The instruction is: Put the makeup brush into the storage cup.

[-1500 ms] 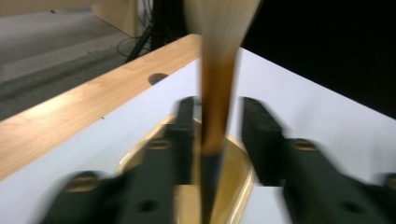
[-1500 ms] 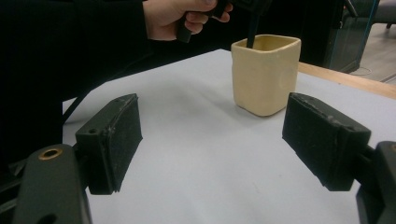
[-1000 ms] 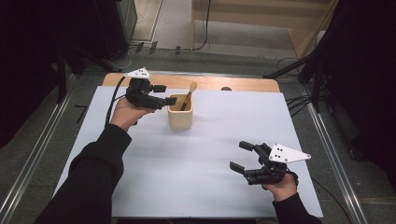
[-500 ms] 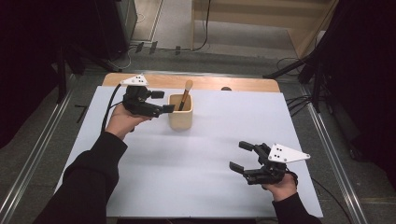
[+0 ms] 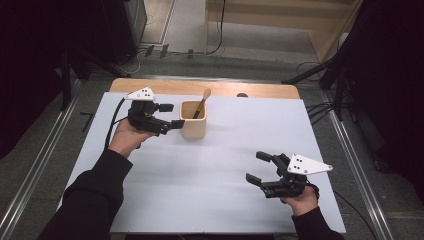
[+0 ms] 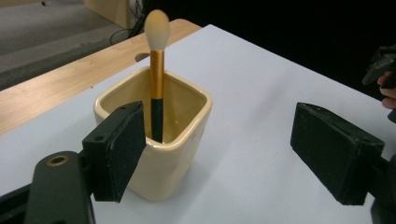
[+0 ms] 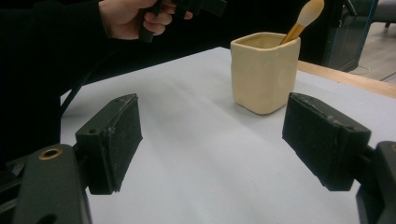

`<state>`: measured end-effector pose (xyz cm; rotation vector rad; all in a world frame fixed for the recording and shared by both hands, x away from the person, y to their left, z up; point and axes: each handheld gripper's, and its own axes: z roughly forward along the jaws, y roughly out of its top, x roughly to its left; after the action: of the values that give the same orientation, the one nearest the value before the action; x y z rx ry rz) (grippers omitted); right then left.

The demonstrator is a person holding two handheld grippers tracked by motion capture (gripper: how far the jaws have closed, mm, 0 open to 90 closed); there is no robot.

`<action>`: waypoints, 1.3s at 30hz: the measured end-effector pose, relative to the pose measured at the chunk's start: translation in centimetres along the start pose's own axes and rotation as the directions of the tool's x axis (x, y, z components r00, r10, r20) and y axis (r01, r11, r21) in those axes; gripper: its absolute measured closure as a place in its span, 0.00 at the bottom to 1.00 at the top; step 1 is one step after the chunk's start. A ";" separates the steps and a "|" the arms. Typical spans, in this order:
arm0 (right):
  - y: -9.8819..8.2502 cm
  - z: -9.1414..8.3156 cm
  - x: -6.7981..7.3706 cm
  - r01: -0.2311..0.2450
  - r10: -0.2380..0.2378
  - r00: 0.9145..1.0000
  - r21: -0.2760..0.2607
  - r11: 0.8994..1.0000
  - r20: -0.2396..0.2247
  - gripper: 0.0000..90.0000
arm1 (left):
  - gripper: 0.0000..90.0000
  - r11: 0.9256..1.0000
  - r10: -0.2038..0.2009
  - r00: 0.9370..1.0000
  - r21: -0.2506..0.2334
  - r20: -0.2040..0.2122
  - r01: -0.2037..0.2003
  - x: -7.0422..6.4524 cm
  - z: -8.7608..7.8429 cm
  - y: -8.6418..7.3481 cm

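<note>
Shifted since a second ago: the left gripper [image 5: 168,116] has been brought lower and closer beside the cream cup [image 5: 193,119], while the right gripper [image 5: 257,168] is kept where it was.

On the white table cover [image 5: 225,200], the cup is seen standing upright toward the far edge, just in front of the wooden strip [image 5: 150,86]. Both of the left gripper's jaws are held wide apart at the cup's left side, one level with its near corner and one out past it, with nothing clamped between them; in the left gripper view one pad overlaps the cup's wall, but contact cannot be told. Well apart, near the front right, the right gripper is held over the cover with its jaws spread wide on nothing. Leaned inside the cup is a makeup brush [image 6: 156,70], its gold-and-black handle down, its pale tuft up.
</note>
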<state>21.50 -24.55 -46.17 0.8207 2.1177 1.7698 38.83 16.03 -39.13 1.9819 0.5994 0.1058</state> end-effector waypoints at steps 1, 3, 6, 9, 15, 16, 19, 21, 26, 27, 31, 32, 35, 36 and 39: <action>0.0 0.0 0.0 -0.001 0.001 1.000 0.001 1.000 0.000 0.23 | 0.20 1.000 0.002 1.000 -0.002 0.005 -0.002 -0.1 -0.1 -0.1; 0.0 0.0 0.0 -0.002 0.002 1.000 0.001 1.000 0.001 0.23 | 0.19 1.000 0.002 1.000 -0.010 0.006 -0.002 -0.2 -0.3 -0.3; 0.0 0.0 0.0 -0.002 0.002 1.000 0.001 1.000 0.002 0.23 | 0.17 1.000 0.014 1.000 -0.024 -0.004 -0.014 -0.4 -0.7 -0.7; 0.0 0.0 0.0 0.001 -0.001 1.000 0.000 1.000 0.003 0.23 | 0.17 0.999 0.023 1.000 -0.025 -0.011 -0.023 -0.6 -0.9 -1.1; 0.0 0.0 0.0 0.003 -0.003 1.000 0.000 1.000 0.003 0.23 | 0.17 0.999 0.026 1.000 -0.032 -0.015 -0.027 -0.9 -1.4 -1.8; 0.0 0.0 0.0 0.003 -0.003 1.000 0.001 1.000 0.003 0.23 | 0.17 0.999 0.029 1.000 -0.029 -0.013 -0.029 -0.9 -1.5 -1.9; 0.0 0.0 0.1 0.008 -0.008 1.000 -0.006 1.000 -0.001 0.23 | 0.17 0.999 0.034 0.999 -0.036 -0.011 -0.035 -1.0 -1.7 -2.3; 0.0 0.0 0.1 0.010 -0.010 1.000 -0.010 1.000 -0.004 0.23 | 0.17 0.999 0.036 0.999 -0.039 -0.015 -0.036 -1.2 -1.8 -2.5; 0.1 0.0 0.1 0.011 -0.012 1.000 -0.019 1.000 -0.014 0.23 | 0.17 0.998 0.037 0.999 -0.053 -0.012 -0.037 -1.6 -2.2 -3.2; 0.1 0.0 0.1 0.012 -0.012 1.000 -0.019 1.000 -0.013 0.23 | 0.17 0.998 0.038 0.999 -0.054 -0.014 -0.039 -1.7 -2.3 -3.4; 0.0 0.0 0.1 0.009 -0.010 1.000 -0.014 1.000 -0.007 0.23 | 0.17 0.998 0.047 0.999 -0.050 -0.018 -0.047 -2.2 -2.6 -4.1; 0.0 0.0 0.0 0.009 -0.009 1.000 -0.013 1.000 -0.006 0.23 | 0.17 0.998 0.052 0.998 -0.047 -0.022 -0.053 -2.3 -2.6 -4.3; 0.0 -0.1 0.0 0.005 -0.005 1.000 -0.018 1.000 -0.004 0.23 | 0.17 0.996 0.076 0.997 -0.046 -0.019 -0.077 -2.8 -2.9 -4.8; 0.0 -0.1 0.0 0.006 -0.006 1.000 -0.019 1.000 -0.001 0.23 | 0.17 0.995 0.083 0.996 -0.050 -0.017 -0.084 -3.0 -3.1 -5.0; -0.1 -0.2 -0.1 0.005 -0.005 1.000 -0.017 1.000 0.004 0.23 | 0.17 0.994 0.083 0.997 -0.066 -0.008 -0.083 -3.3 -3.5 -5.3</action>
<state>21.44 -24.74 -46.21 0.8133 2.0970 1.7799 32.90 19.28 -41.44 1.9432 0.5107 0.1801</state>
